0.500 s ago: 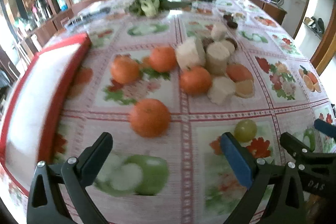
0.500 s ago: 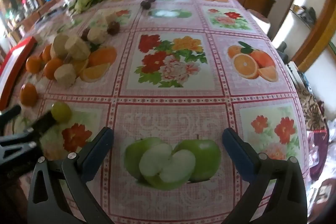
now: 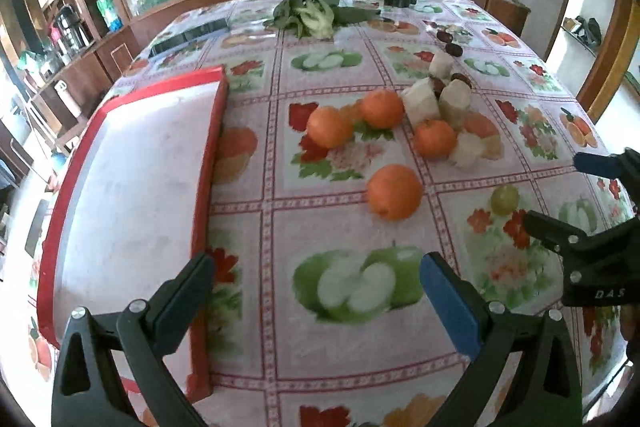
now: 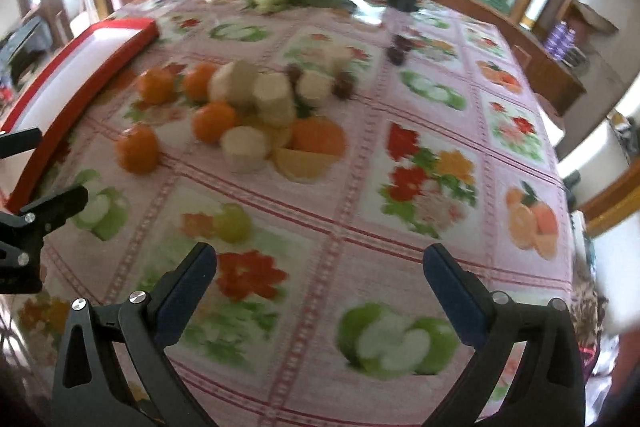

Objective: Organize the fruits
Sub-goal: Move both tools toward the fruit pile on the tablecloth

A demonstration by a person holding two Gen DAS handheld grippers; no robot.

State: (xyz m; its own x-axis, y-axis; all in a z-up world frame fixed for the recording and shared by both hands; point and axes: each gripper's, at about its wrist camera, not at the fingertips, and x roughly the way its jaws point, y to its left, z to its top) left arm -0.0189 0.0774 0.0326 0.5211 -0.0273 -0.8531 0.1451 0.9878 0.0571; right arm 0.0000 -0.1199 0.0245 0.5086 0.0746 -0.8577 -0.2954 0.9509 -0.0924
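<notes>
Oranges lie loose on the tabletop (image 3: 400,367), right of the red tray (image 3: 202,219). Both tongs, left (image 3: 316,291) and right (image 4: 320,279), gape empty; I'd straddle the nearest orange (image 3: 394,191) squarely before squeezing.

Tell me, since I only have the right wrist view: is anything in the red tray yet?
Observer: No. The left wrist view looks into the red tray, and its white floor is bare.
Operator: Is the left gripper carrying something?
Observer: No. The left gripper is open, with only an apple printed on the tablecloth between its fingers.
Operator: Which orange is nearest to it?
Observer: The lone orange, which lies apart from the cluster, just beyond the fingers.
</notes>
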